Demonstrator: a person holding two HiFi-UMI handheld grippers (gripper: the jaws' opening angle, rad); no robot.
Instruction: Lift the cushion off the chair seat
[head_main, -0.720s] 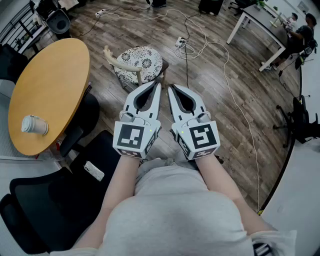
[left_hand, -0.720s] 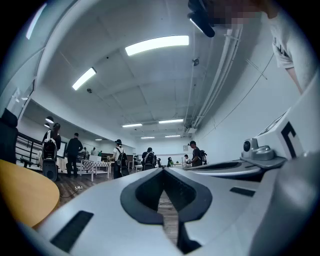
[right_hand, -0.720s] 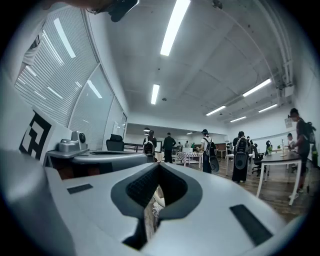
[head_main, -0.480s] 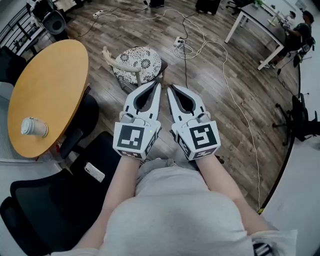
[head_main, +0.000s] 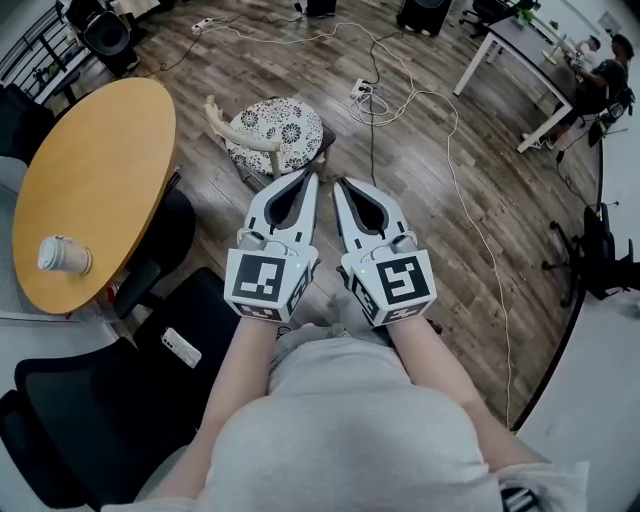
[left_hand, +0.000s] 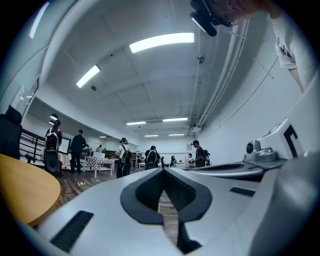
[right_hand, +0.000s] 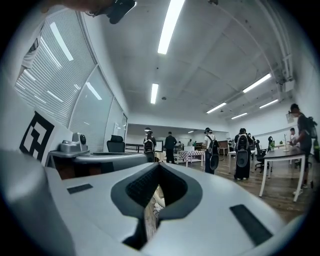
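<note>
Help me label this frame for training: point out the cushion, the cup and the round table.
cushion (head_main: 292, 124): head view, on its patterned top.
cup (head_main: 62, 255): head view, middle of its body.
round table (head_main: 95, 165): head view, bare part of the tabletop.

Head view: high on the person, aimed steeply down and forward. It takes in both forearms, the left gripper (head_main: 312, 174), the right gripper (head_main: 338, 183), the wooden floor (head_main: 430, 200) and the round surface (head_main: 90, 170) at left.

Left gripper view: sits close behind that gripper's jaws, faces level into the room, and catches the round surface's edge (left_hand: 22, 195) too.

Right gripper view: same setup, with the left gripper's marker cube (right_hand: 36, 134) at its left edge.

Both gripper views share the far standing people (left_hand: 123, 157) and the ceiling lights (left_hand: 161, 41).
</note>
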